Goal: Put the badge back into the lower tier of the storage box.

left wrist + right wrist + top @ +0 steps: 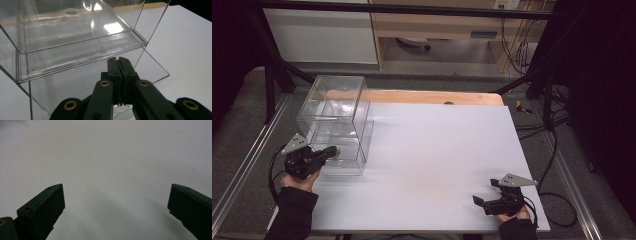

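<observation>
Two clear plastic boxes stand stacked at the table's left side, the upper box [333, 99] resting on the lower box [346, 142]. My left gripper [334, 150] is shut, its tips pressed together right at the lower box's front left wall. In the left gripper view the closed left gripper [119, 60] points under the upper box's base [75, 47], with the lower box's [57, 85] clear panels around it; I see nothing between the jaws. My right gripper [486, 191] rests open near the table's front right, and in its own view the right gripper [117, 192] spans bare white surface.
The white table top [437, 150] has a wooden strip [432, 96] along its far edge. Metal rails run along both sides, and cables [557, 165] trail off the right side. Shelving stands beyond the table.
</observation>
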`<action>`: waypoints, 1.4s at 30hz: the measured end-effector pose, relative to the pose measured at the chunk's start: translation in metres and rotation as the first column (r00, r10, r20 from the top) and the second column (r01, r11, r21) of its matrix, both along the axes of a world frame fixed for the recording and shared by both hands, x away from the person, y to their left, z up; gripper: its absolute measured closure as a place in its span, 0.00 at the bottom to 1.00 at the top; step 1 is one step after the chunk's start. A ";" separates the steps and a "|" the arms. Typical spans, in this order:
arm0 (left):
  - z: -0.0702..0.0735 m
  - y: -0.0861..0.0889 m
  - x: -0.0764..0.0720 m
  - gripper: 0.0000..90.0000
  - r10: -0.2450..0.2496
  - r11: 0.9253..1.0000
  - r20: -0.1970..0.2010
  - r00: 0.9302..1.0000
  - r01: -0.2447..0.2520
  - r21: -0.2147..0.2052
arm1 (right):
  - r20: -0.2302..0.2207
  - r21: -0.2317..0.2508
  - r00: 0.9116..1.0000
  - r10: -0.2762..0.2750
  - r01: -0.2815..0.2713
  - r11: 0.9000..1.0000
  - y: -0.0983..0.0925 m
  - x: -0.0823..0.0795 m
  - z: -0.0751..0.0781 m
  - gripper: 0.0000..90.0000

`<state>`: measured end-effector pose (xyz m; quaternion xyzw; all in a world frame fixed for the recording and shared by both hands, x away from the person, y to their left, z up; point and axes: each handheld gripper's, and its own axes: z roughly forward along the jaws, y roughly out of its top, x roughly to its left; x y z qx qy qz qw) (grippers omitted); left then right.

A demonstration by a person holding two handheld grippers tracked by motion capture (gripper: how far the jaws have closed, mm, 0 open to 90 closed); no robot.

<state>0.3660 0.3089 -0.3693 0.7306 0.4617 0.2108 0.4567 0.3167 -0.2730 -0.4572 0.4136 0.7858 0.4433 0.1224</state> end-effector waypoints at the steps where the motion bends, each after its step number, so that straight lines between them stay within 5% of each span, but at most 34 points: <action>1: 0.000 -0.001 0.000 0.98 0.001 1.000 -0.001 1.000 -0.001 0.004 | 0.000 -0.001 1.000 0.000 0.000 1.000 0.000 0.000 0.000 0.02; 11: -0.005 -0.001 0.004 0.96 0.029 0.999 -0.028 0.999 -0.029 0.018 | 0.000 -0.002 1.000 0.002 -0.002 1.000 0.000 0.000 0.000 0.02; 17: -0.004 0.001 0.003 0.87 0.034 0.999 -0.024 0.999 -0.034 0.003 | -0.002 -0.001 1.000 0.001 -0.001 1.000 0.000 0.000 0.000 0.02; 28: 0.012 0.002 -0.017 0.47 -0.016 1.000 0.069 0.998 0.017 -0.013 | 0.004 0.001 1.000 -0.004 0.004 1.000 0.000 0.000 0.001 0.02; 42: 0.001 0.004 -0.047 0.16 -0.044 0.996 0.088 0.995 0.037 0.086 | 0.008 0.007 1.000 -0.013 0.012 1.000 -0.001 -0.001 0.001 0.02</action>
